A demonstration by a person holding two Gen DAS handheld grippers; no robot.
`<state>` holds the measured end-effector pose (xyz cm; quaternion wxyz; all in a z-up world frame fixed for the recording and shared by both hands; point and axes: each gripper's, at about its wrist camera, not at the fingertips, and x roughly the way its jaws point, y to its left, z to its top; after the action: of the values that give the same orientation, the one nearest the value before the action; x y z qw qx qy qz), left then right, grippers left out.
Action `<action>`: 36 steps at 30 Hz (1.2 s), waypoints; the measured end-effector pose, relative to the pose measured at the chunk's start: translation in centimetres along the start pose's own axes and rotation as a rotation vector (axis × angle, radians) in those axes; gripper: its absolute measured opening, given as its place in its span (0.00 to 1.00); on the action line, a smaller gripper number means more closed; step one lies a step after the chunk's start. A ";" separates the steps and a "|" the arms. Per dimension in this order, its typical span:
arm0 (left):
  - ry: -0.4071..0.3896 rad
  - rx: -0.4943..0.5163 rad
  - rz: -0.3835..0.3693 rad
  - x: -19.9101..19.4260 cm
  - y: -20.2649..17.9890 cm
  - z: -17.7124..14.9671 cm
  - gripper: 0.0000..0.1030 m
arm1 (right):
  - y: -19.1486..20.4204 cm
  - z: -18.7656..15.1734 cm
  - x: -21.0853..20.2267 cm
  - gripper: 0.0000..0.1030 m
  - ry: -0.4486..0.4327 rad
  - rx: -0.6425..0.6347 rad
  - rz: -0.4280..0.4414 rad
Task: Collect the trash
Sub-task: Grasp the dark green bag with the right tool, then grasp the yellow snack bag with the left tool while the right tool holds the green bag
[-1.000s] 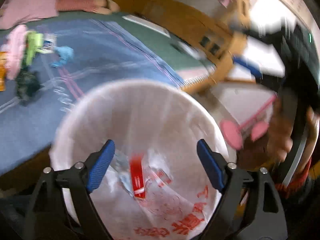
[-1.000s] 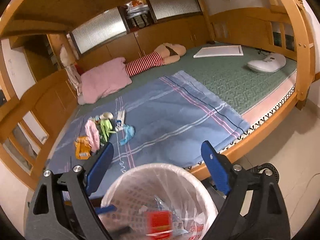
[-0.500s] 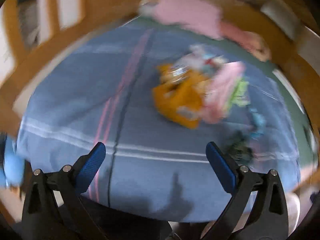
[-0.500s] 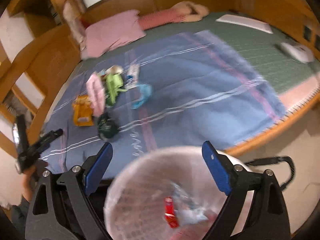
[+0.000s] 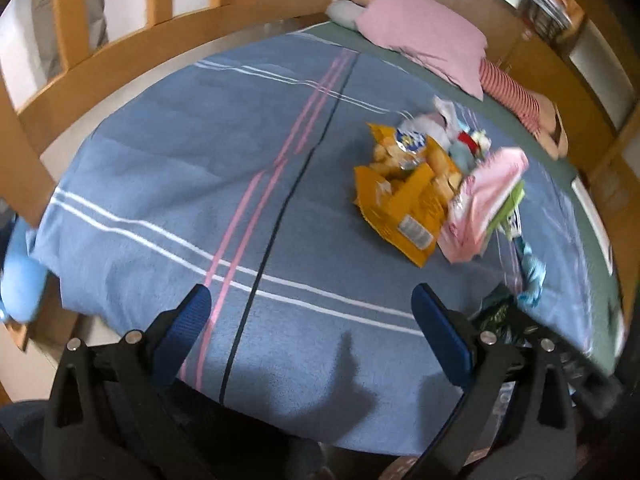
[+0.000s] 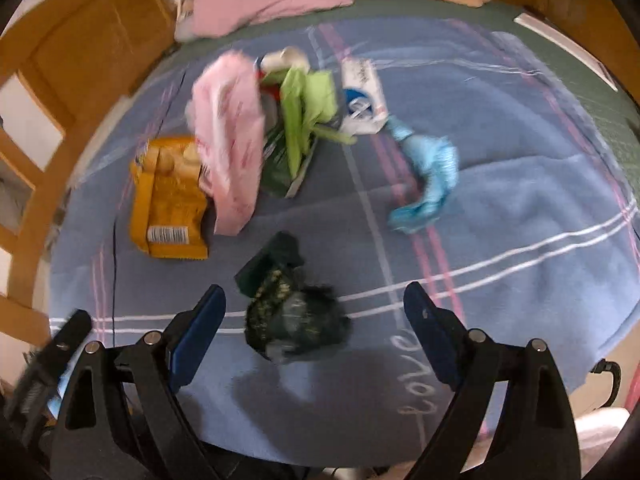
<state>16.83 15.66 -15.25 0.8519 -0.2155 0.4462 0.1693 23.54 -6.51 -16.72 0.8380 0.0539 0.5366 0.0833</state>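
Wrapper (image 6: 294,316) dark, blurred, print unreadable, between right hand-held gripper (image 6: 314,312) fingers.

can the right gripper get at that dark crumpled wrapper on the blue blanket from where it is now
Probably yes. The right gripper is open, and the dark crumpled wrapper lies on the blue blanket right between and just ahead of its fingers, with nothing on top of it or in between.

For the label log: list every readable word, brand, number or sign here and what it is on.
"Love": cursive white stitching on the blue blanket.
Orange snack bag: barcode and print blurred, unreadable.
White and blue wrapper: print too blurred.
Pink packet: red print unreadable.
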 end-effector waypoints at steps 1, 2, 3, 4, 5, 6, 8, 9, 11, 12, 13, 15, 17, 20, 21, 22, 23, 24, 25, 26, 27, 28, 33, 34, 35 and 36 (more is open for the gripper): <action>0.003 -0.021 -0.010 0.0 0.3 0.1 0.97 | 0.3 0.0 0.5 0.86 0.011 -0.011 -0.010; 0.004 -0.032 -0.016 0.0 0.5 0.1 0.97 | 0.7 -0.2 1.0 0.86 0.022 -0.026 -0.025; 0.003 -0.038 -0.020 -0.1 0.7 0.0 0.97 | 1.1 -0.3 1.5 0.86 0.031 -0.044 -0.036; 0.002 -0.043 -0.022 -0.1 0.8 0.1 0.97 | 1.4 -0.3 2.0 0.86 0.039 -0.060 -0.045; 0.001 -0.043 -0.021 -0.1 0.8 0.1 0.97 | 1.6 -0.3 2.3 0.82 0.042 -0.074 -0.051; 0.001 -0.040 -0.019 -0.1 0.7 0.1 0.97 | 1.9 -0.3 2.6 0.70 0.047 -0.084 -0.053; 0.002 -0.027 -0.016 -0.1 0.5 0.1 0.97 | 2.2 -0.4 3.1 0.57 0.062 -0.101 -0.047; 0.001 -0.022 -0.016 -0.1 0.5 0.1 0.97 | 2.2 -0.4 3.0 0.54 0.050 -0.105 -0.039; -0.003 -0.020 -0.015 -0.1 0.5 0.1 0.97 | 2.4 -0.5 2.7 0.51 0.036 -0.120 -0.035; -0.005 -0.023 -0.016 -0.2 0.5 0.1 0.97 | 2.3 -0.6 2.4 0.51 0.034 -0.121 -0.031; -0.009 -0.027 -0.018 -0.3 0.6 0.1 0.97 | 2.3 -0.8 2.0 0.51 0.034 -0.118 -0.024; -0.011 -0.032 -0.018 -0.3 0.7 0.1 0.97 | 2.0 -1.0 0.8 0.51 0.023 -0.112 -0.004; -0.011 -0.033 -0.021 -0.4 0.7 0.1 0.97 | 1.9 -1.1 -0.2 0.51 0.005 -0.115 0.005; -0.019 -0.026 -0.020 -0.6 0.6 0.0 0.97 | 1.2 -1.4 -1.9 0.51 -0.018 -0.111 0.039; -0.022 -0.022 -0.020 -0.6 0.6 -0.1 0.97 | 0.8 -1.7 -2.8 0.51 -0.026 -0.106 0.050; -0.026 -0.016 -0.016 -0.7 0.5 -0.2 0.97 | 0.6 -2.0 -3.4 0.51 -0.031 -0.100 0.062; -0.028 -0.012 -0.014 -0.8 0.4 -0.2 0.97 | 0.2 -2.2 -4.0 0.51 -0.036 -0.094 0.077; -0.029 -0.006 -0.011 -0.8 0.3 -0.3 0.97 | 0.0 -2.6 -4.6 0.51 -0.040 -0.090 0.085; -0.032 0.003 -0.007 -0.9 0.2 -0.3 0.97 | -0.3 -2.9 -5.2 0.51 -0.049 -0.084 0.092; -0.035 0.010 -0.005 -0.9 0.1 -0.4 0.97 | -0.5 -2.9 -5.4 0.51 -0.054 -0.081 0.095; -0.040 0.019 0.000 -1.0 0.0 -0.4 0.97 | -0.9 -3.3 -6.0 0.51 -0.068 -0.071 0.105; -0.043 0.026 0.005 -1.0 -0.2 -0.5 0.97 | -1.1 -3.6 -6.4 0.51 -0.078 -0.063 0.110; -0.041 0.063 0.028 -0.9 -0.7 -0.6 0.97 | -2.5 -4.9 -8.2 0.51 -0.115 -0.017 0.121; -0.034 0.077 0.031 -0.7 -0.9 -0.6 0.97 | -2.8 -5.0 -8.5 0.51 -0.116 -0.010 0.127; -0.030 0.082 0.031 -0.6 -0.9 -0.6 0.97 | -3.2 -5.1 -8.7 0.51 -0.117 -0.004 0.133; -0.027 0.087 0.034 -0.5 -1.0 -0.6 0.97 | -3.7 -5.3 -9.1 0.51 -0.123 0.004 0.137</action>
<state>16.63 14.48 -14.86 0.8634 -0.1684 0.4453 0.1671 15.25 -11.88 -11.54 0.8614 0.0975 0.4795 0.1359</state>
